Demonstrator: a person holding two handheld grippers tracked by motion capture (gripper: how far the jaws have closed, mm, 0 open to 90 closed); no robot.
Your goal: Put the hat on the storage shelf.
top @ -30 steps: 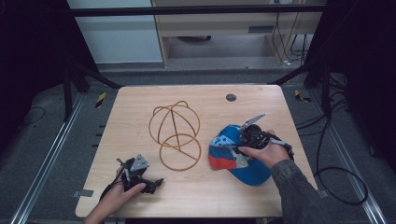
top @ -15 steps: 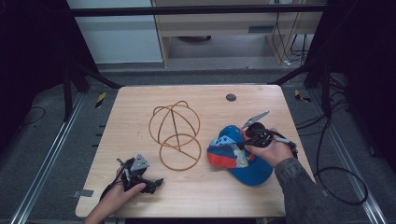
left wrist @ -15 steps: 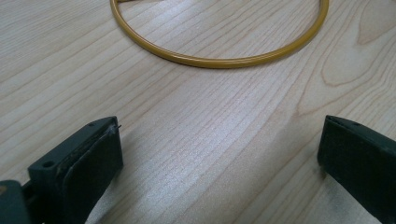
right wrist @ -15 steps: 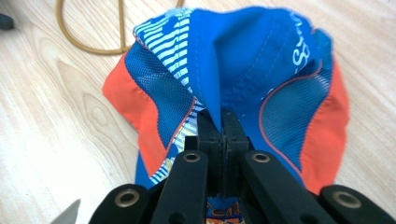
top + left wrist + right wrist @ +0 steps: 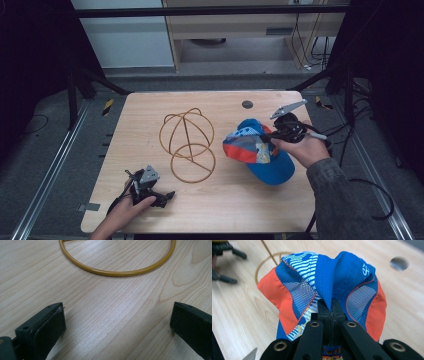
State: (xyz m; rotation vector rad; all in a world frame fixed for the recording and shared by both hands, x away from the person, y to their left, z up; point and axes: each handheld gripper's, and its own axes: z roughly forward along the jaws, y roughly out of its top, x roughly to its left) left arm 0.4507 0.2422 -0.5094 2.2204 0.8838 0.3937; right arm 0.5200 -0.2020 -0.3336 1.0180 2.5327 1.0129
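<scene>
A: So, what is the right gripper (image 5: 274, 134) doing?

B: Its jaws are clenched on a fold of the blue and orange cap (image 5: 329, 287), pinching the fabric at the crown. Compared with a second ago, the cap has come up a little: its front edge is raised off the table (image 5: 150, 110) and tipped toward the wire stand, while its back end seems to remain down under the hand.

A: And beyond the cap?

B: Just past it, to the gripper's left, stands the golden wire hat stand (image 5: 187, 142), a domed frame on a ring base, close to the cap but not touching it.

A: What does that suggest?

B: Probably the cap is being carried over to sit on the dome; that step is not yet done.

A: The other hand?

B: The left gripper (image 5: 117, 322) rests low near the table's front edge, jaws spread wide, holding nothing, with the stand's ring ahead of it.
</scene>
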